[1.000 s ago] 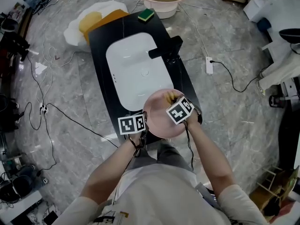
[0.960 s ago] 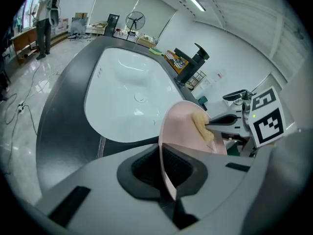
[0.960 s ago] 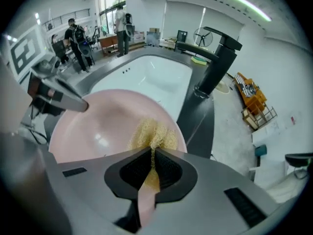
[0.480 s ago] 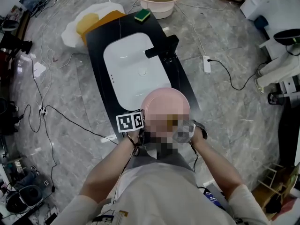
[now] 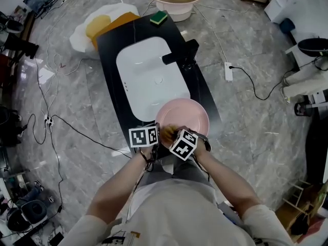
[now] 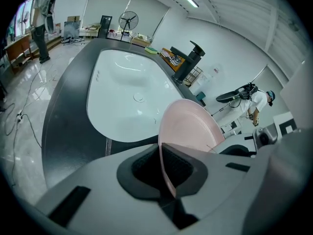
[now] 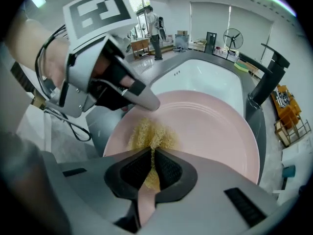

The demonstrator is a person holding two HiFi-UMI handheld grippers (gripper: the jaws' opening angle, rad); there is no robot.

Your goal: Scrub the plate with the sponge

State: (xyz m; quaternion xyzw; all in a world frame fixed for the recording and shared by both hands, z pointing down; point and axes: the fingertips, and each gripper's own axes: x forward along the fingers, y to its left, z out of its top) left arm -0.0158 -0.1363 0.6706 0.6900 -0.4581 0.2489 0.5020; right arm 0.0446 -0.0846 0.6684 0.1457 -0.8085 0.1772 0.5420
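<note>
Right gripper view: right gripper (image 7: 151, 173) pinches the frayed yellow sponge (image 7: 149, 135) tight, pressing it onto the round pink plate (image 7: 205, 126); left gripper (image 6: 165, 173) clamps the rim between near-closed jaws, steadying it.

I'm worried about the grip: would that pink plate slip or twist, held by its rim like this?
Probably stiff: the plate shows no bend though the left gripper pinches only its rim. It looks smooth and glossy, so it may pivot when the sponge pushes.
</note>
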